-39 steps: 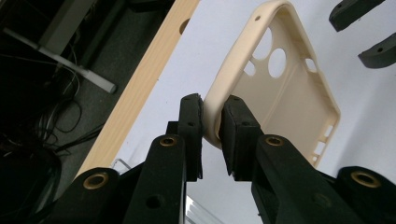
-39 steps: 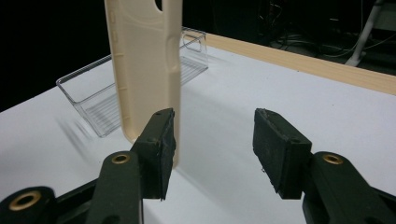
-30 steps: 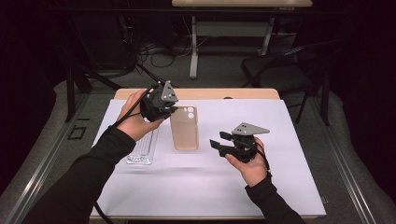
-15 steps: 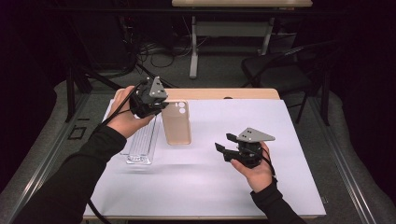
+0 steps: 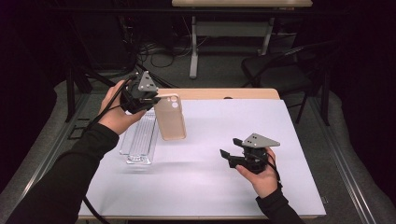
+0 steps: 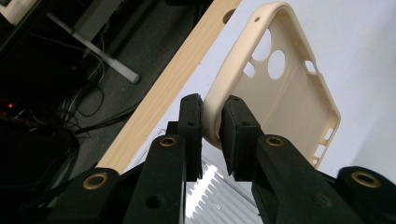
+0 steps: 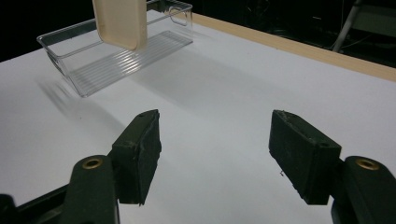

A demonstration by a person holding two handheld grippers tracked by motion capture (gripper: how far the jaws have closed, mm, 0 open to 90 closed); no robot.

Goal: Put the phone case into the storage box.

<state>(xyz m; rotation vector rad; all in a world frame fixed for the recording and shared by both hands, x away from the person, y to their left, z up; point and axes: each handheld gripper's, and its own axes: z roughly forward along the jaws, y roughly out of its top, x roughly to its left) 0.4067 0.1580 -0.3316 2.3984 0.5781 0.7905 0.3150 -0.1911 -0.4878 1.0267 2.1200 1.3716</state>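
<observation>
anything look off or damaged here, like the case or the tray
Nothing stands out. The beige phone case looks whole, pinched by one side edge in the left gripper and held off the table above the clear tray. The tray sits flat and looks empty. The right gripper is open over the white tabletop.

I am looking down at a wooden table [image 5: 219,94] whose top is lying under a white sheet [image 5: 210,177], with a bare strip of wood showing along the far edge. A clear plastic tray [image 5: 138,140] with a ribbed floor is sitting directly on the sheet at the left. The tray is casting a soft shadow on the near side.
</observation>
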